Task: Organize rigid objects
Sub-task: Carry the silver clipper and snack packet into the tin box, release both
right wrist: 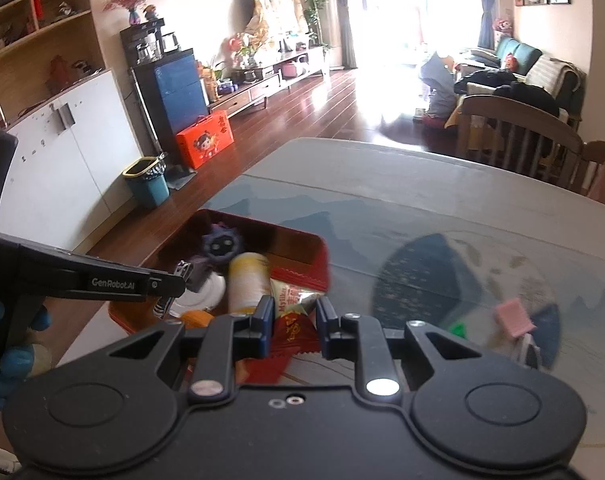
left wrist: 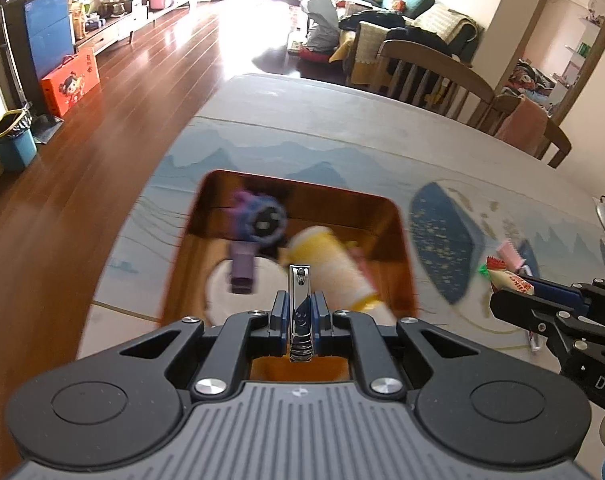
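My left gripper (left wrist: 300, 304) is shut on a silver nail clipper (left wrist: 299, 304) and holds it above an open red tin box (left wrist: 398, 240). The box holds a purple toy (left wrist: 258, 228), a yellow-and-white tube (left wrist: 334, 268) and a white round thing (left wrist: 218, 288). My right gripper (right wrist: 292, 316) is shut on a red-and-white candy wrapper (right wrist: 292, 320) beside the box's near right corner (right wrist: 322, 264). The left gripper with the clipper (right wrist: 178, 276) also shows in the right wrist view. The right gripper (left wrist: 514, 292) with the candy (left wrist: 510, 280) shows in the left wrist view.
A pink eraser-like block (right wrist: 514, 316), a small green piece (right wrist: 458, 328) and a dark flat object (right wrist: 530, 348) lie on the patterned table mat (right wrist: 422, 272) to the right of the box. Wooden chairs (left wrist: 434, 76) stand at the table's far side.
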The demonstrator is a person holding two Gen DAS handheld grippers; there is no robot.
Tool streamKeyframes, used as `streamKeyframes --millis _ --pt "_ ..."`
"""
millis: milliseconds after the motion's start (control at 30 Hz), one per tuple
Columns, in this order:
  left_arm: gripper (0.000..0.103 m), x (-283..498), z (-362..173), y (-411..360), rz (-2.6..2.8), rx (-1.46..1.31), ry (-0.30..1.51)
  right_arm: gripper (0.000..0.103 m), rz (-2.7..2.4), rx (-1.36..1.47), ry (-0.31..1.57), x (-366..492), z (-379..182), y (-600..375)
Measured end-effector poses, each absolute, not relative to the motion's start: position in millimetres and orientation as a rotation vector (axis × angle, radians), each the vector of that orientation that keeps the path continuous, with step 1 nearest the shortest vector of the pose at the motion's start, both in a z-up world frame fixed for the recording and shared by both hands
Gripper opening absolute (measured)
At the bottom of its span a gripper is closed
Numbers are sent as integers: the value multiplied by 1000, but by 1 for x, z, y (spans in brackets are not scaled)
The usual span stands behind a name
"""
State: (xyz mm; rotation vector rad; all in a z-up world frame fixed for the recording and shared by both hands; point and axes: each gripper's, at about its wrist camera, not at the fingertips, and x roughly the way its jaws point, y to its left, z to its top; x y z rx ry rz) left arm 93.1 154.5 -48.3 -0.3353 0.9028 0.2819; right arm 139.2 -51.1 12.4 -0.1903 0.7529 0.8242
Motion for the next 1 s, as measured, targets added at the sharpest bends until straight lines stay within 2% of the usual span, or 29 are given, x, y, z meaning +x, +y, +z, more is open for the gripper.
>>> streamKeyframes --millis 233,567,1000 --pt "11 88 -61 191 294 -328 932 21 848 -252 769 129 0 -6" --pt "11 95 -78 202 245 -300 965 21 867 -345 788 127 -23 44" --pt "11 105 -92 203 221 -267 990 22 842 -398 814 125 -35 54"
